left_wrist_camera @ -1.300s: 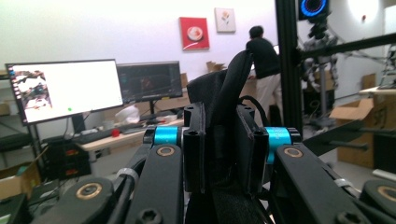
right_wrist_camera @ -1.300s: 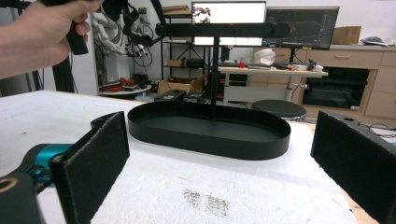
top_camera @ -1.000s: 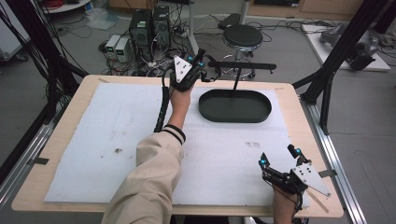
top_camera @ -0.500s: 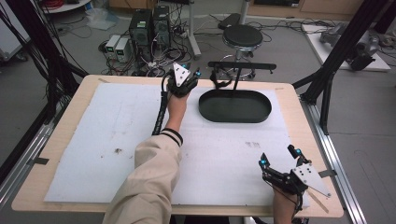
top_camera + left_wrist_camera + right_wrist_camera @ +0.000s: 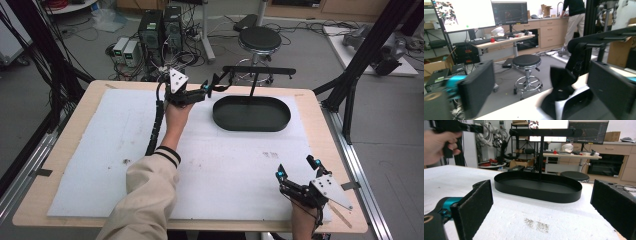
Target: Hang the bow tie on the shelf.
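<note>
Your left gripper (image 5: pixel 212 90) has just been opening its jaws, and nothing sits between the pads; it hovers at the far edge of the table, just beside the left end of the black T-shaped stand's crossbar (image 5: pixel 260 70), which rises on a thin post from the black oval metal tray (image 5: pixel 251 114). This looks like the release step at the bar's end, so next you would draw that gripper back clear of the bar without knocking it. Your right gripper (image 5: pixel 296 173) rests at the near right corner of the white foam mat (image 5: pixel 90 150), jaws wide apart and holding nothing. The tray holds nothing but the post's foot.
</note>
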Motion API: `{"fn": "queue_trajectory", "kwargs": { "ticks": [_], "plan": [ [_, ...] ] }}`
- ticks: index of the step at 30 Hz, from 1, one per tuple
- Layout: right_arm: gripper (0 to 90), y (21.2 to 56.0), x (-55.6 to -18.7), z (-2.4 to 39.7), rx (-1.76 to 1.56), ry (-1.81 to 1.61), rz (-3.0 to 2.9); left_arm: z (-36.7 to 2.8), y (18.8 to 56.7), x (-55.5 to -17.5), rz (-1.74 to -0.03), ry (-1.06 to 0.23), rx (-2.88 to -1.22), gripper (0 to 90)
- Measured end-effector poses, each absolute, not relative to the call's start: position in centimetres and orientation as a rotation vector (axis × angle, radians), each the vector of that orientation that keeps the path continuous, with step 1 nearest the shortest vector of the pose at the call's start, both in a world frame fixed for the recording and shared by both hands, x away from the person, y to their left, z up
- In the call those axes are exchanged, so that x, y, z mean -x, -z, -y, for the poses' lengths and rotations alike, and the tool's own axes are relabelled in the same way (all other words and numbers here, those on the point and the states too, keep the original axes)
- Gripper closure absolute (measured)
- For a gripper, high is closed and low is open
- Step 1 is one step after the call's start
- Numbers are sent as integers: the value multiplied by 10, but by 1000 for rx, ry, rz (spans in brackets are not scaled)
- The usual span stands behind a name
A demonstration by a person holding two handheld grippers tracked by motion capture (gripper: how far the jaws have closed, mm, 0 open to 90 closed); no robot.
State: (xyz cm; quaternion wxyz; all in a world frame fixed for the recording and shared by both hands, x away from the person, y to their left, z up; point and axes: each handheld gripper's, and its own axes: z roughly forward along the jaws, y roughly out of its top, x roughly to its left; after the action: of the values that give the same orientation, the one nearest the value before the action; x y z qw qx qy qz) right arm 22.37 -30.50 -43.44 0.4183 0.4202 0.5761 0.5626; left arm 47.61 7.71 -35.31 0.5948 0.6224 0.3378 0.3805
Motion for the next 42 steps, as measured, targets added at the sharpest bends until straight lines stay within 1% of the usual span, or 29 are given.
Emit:
{"fn": "queue_trajectory", "kwargs": {
  "ticks": [2, 10, 13, 19, 20, 21, 22, 23, 24, 29, 31, 34, 37, 42],
  "plan": [
    [34, 434, -224, 305, -1051, -1408, -1447, -79, 350, -473, -794, -870, -1459, 19],
    [25, 431, -221, 305, -1048, -1415, -1425, -112, 327, -426, -746, -889, -1406, 17],
    [25, 430, -220, 305, -1051, -1417, -1424, -132, 322, -404, -753, -899, -1382, 17],
    [25, 429, -219, 305, -1051, -1417, -1419, -184, 319, -351, -785, -959, -1350, 17],
    [24, 429, -219, 305, -1055, -1410, -1420, -198, 321, -336, -789, -983, -1340, 17],
    [23, 428, -219, 305, -1055, -1410, -1420, -198, 321, -336, -789, -983, -1340, 17],
    [15, 428, -219, 305, -1057, -1408, -1419, -206, 322, -327, -793, -996, -1333, 17],
    [14, 428, -219, 304, -1054, -1402, -1417, -222, 326, -310, -807, -1012, -1310, 17],
    [14, 428, -219, 304, -1060, -1403, -1421, -222, 326, -310, -807, -1012, -1310, 17],
    [13, 428, -219, 304, -1055, -1398, -1424, -262, 341, -272, -869, -1043, -1271, 17],
    [12, 427, -218, 304, -1058, -1394, -1423, -273, 348, -261, -897, -1072, -1290, 17],
    [12, 427, -218, 305, -1059, -1395, -1422, -290, 361, -247, -931, -1070, -1312, 17],
    [12, 427, -218, 306, -1059, -1401, -1419, -304, 373, -234, -950, -1069, -1290, 17],
    [12, 426, -218, 309, -1041, -1462, -1384, -318, 385, -220, -927, -1062, -1253, 17]
  ]
}}
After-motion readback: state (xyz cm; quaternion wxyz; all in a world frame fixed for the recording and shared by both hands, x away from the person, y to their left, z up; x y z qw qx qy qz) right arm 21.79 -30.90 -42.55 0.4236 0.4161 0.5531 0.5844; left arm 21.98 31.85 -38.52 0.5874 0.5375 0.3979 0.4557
